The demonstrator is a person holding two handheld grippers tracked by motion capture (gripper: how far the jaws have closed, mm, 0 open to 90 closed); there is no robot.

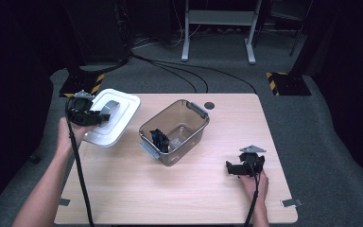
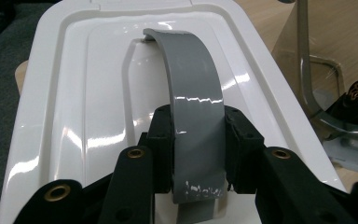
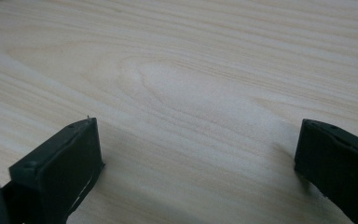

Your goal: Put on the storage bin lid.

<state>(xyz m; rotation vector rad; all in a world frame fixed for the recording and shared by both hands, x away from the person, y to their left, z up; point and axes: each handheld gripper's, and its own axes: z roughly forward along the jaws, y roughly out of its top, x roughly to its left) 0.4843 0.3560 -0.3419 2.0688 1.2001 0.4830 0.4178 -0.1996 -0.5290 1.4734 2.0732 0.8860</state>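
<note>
A white box lid (image 1: 116,113) with a grey arched handle (image 2: 193,93) lies at the table's left, tilted up off the wood on its near side. My left gripper (image 1: 99,117) is shut on that grey handle, its jaws pressing both sides of the strap (image 2: 198,154). A clear grey plastic box (image 1: 175,131) stands in the middle of the table without a lid and holds a black and blue object (image 1: 159,138). My right gripper (image 1: 231,168) stands open low over bare wood near the front right, nothing between its fingers (image 3: 58,161).
The wooden table (image 1: 184,198) has a round hole (image 1: 209,105) near its back edge. The box's grey latch (image 2: 317,93) stands just right of the lid. Cables and frame legs lie on the grey floor beyond the table.
</note>
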